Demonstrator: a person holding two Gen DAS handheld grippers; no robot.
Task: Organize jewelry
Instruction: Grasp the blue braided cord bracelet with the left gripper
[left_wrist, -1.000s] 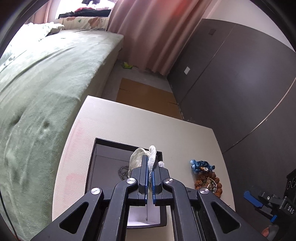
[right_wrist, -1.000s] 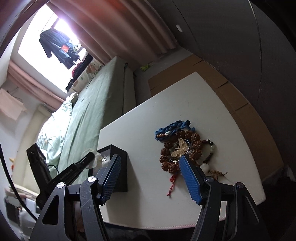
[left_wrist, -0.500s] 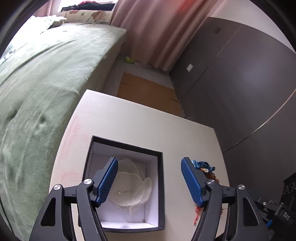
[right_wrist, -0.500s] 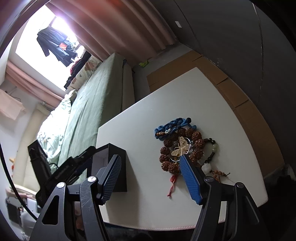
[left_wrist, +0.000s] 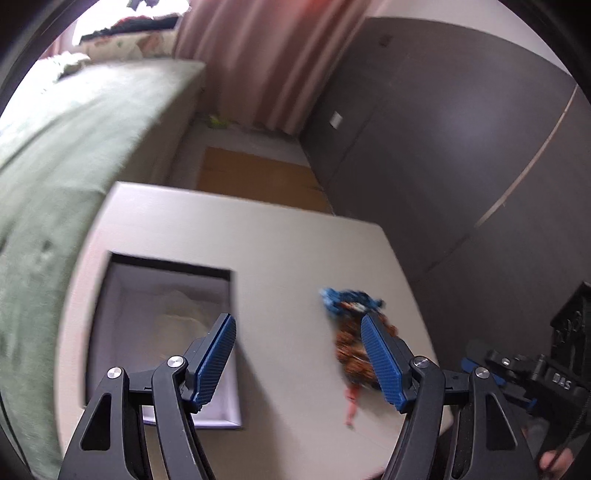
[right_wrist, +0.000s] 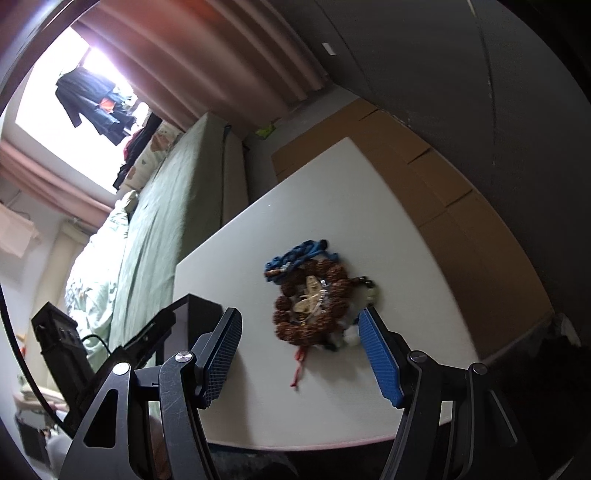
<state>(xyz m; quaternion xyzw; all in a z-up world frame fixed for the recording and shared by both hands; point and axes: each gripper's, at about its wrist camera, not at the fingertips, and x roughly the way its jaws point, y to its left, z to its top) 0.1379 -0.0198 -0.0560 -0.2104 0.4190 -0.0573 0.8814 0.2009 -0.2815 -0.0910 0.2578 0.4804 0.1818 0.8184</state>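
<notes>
Left wrist: left gripper (left_wrist: 297, 354) is hanging with jaws apart over the white table (left_wrist: 280, 251), between the black box (left_wrist: 166, 332) (pale pouch inside) and blurred beads (left_wrist: 351, 343).
Right wrist: right gripper (right_wrist: 299, 354) is gaping, empty, just short of the brown bead bracelet (right_wrist: 314, 302) and blue cord (right_wrist: 299, 253).

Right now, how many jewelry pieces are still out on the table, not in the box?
At least 3, piled together: blue braided cord at the far end, brown seed-bead bracelet in the middle, dark bead strand with pale green beads on the right. More may be hidden underneath.
</notes>
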